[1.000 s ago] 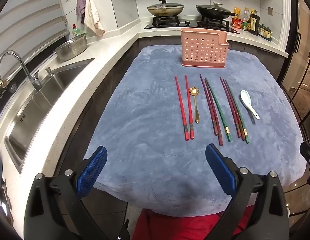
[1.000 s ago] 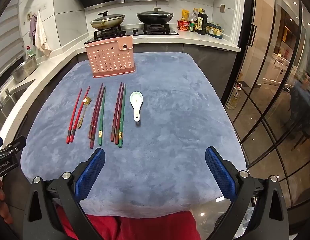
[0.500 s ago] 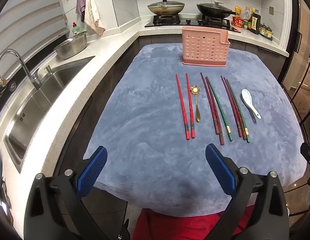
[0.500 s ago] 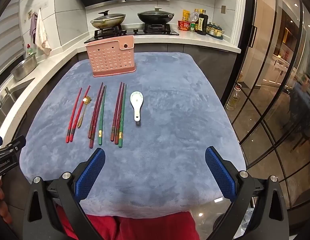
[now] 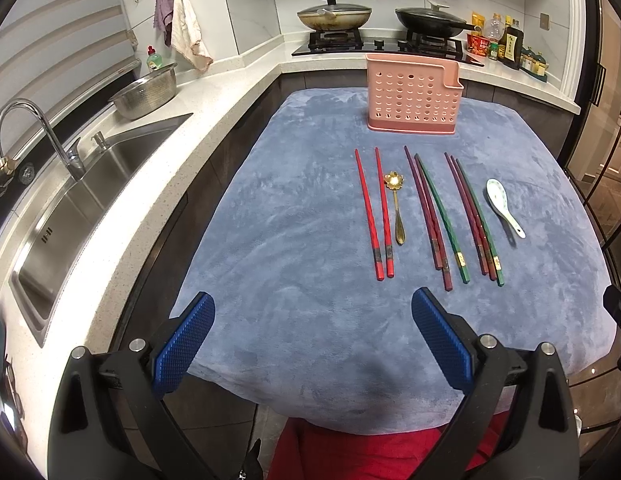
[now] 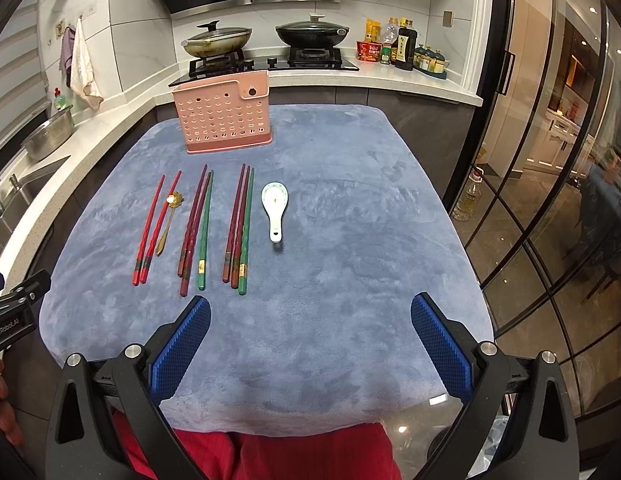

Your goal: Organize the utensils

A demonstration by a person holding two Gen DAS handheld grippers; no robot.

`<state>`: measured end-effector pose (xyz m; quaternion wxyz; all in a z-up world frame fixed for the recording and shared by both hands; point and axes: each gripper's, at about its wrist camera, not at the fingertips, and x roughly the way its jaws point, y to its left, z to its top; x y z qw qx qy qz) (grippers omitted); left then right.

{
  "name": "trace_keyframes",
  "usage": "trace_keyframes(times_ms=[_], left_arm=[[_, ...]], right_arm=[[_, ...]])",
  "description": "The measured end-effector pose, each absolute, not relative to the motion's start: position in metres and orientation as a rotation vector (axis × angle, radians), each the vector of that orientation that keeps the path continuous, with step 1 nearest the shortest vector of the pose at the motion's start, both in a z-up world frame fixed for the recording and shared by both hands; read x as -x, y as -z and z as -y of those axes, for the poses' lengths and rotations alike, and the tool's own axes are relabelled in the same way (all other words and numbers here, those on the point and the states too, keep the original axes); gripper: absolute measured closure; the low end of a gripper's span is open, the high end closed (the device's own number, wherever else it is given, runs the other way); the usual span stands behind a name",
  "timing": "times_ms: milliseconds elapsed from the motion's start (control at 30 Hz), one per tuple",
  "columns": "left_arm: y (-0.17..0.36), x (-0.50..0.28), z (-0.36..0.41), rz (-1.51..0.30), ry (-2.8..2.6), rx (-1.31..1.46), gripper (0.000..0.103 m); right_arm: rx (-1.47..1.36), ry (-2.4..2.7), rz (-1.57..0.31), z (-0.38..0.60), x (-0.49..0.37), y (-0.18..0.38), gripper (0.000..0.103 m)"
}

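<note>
A pink perforated utensil holder (image 5: 413,96) (image 6: 223,115) stands at the far end of a blue-grey cloth. In front of it lie in a row: a red chopstick pair (image 5: 374,212) (image 6: 154,226), a gold spoon (image 5: 396,210) (image 6: 168,220), several dark red and green chopsticks (image 5: 438,216) (image 6: 200,226) and another such group (image 5: 476,216) (image 6: 240,224), and a white ceramic spoon (image 5: 502,204) (image 6: 275,208). My left gripper (image 5: 312,334) and right gripper (image 6: 310,338) are both open and empty, near the cloth's front edge.
The cloth-covered table (image 5: 294,216) has a white counter with a steel sink (image 5: 82,208) and colander (image 5: 146,92) on its left. A stove with two pans (image 6: 266,40) and sauce bottles (image 6: 398,46) sit behind. Glass doors (image 6: 550,160) are at the right.
Both grippers have edged slightly forward toward the utensils; the view is almost the same. Nothing on the cloth has moved.
</note>
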<state>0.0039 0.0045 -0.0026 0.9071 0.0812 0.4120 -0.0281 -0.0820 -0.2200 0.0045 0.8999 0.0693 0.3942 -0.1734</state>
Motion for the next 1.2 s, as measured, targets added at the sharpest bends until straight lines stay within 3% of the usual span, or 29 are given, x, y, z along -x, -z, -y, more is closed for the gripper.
trace_keyframes(times_ms=[1200], left_arm=[[0.0011,-0.004,-0.0094,-0.848,0.055,-0.17,0.009]], right_arm=[[-0.144,0.359,-0.814,0.2188,0.0819,-0.0052,0.007]])
